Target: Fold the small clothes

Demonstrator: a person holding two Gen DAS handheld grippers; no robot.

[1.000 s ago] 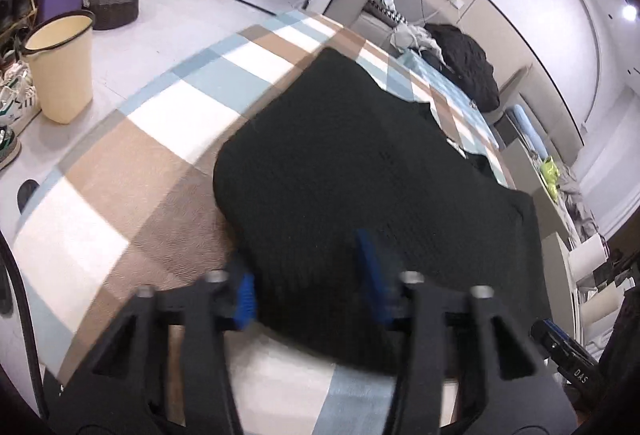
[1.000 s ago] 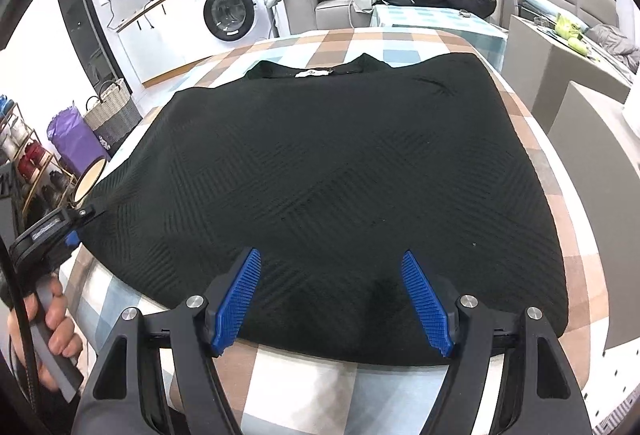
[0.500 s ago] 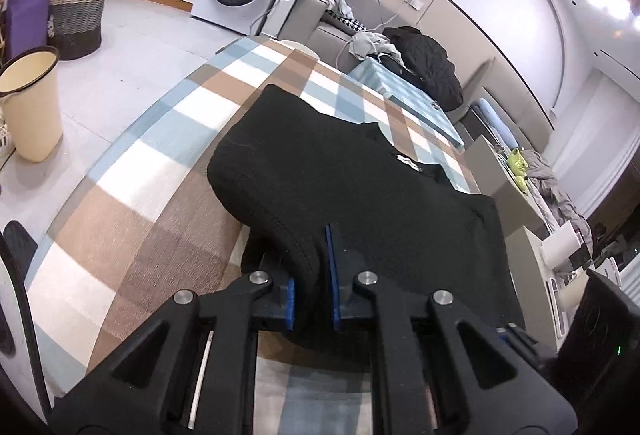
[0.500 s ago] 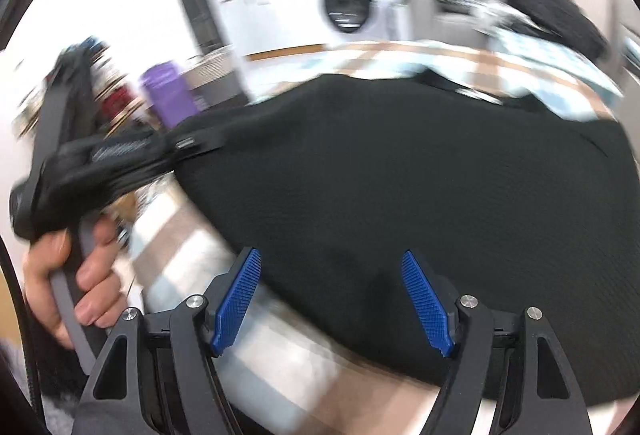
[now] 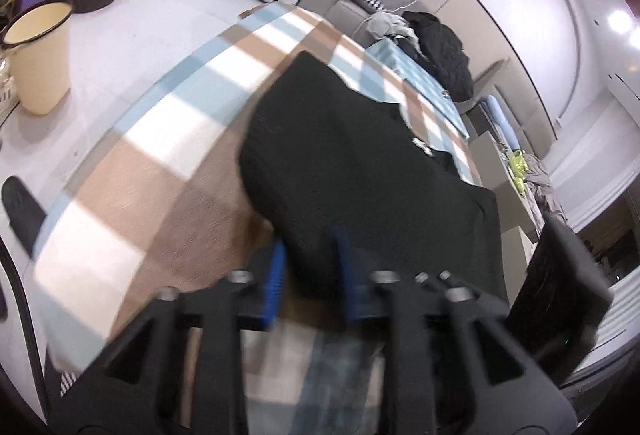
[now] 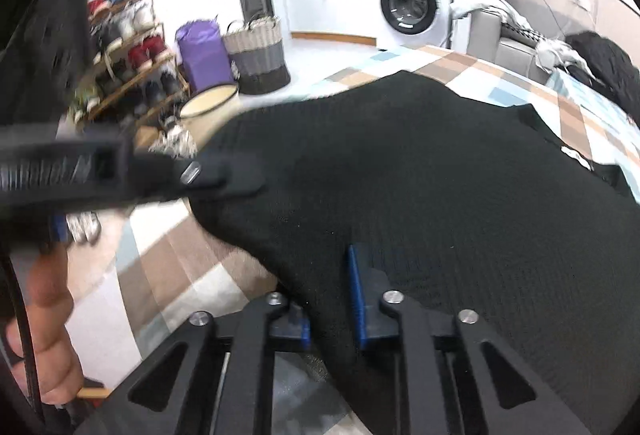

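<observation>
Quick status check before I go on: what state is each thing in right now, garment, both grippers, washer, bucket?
Black sweater: near edge lifted, bunched.
Right gripper: just closed, shut on sweater.
Left gripper: just opened, sweater between pads.
Washing machine: door shut.
Bucket: upright, looks empty.

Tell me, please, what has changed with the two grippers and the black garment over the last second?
The right gripper swung left along the near hem and its jaws have just been closing; they now pinch the black garment. The left gripper had clamped the hem corner; its jaws have just been opening, cloth between them. The corner is lifted and bunched. The checked cloth is unchanged.
</observation>
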